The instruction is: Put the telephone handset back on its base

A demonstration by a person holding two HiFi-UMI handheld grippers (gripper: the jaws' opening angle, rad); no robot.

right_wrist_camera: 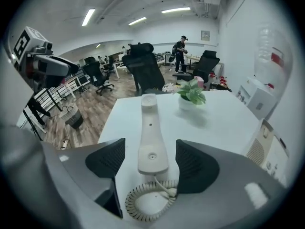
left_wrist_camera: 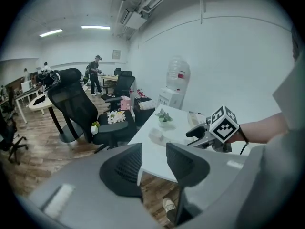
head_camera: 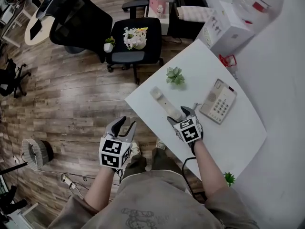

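A cream telephone handset point(head_camera: 163, 103) lies flat on the white table point(head_camera: 224, 137), left of its base point(head_camera: 218, 100) with the keypad. My right gripper point(head_camera: 180, 116) is open over the handset's near end; in the right gripper view the handset point(right_wrist_camera: 151, 136) lies between the two pads without touching them, its coiled cord point(right_wrist_camera: 147, 202) below. The base point(right_wrist_camera: 267, 151) shows at the right edge there. My left gripper point(head_camera: 125, 127) hangs open off the table's left edge, over the floor, nothing between its fingers point(left_wrist_camera: 125, 168).
A small potted plant point(head_camera: 175, 75) stands on the table beyond the handset. A black chair point(head_camera: 134, 44) with flowers on its seat sits near the table's far corner. A water dispenser point(head_camera: 228, 25) stands at the back right. A second small plant point(head_camera: 229, 178) sits by the table's near edge.
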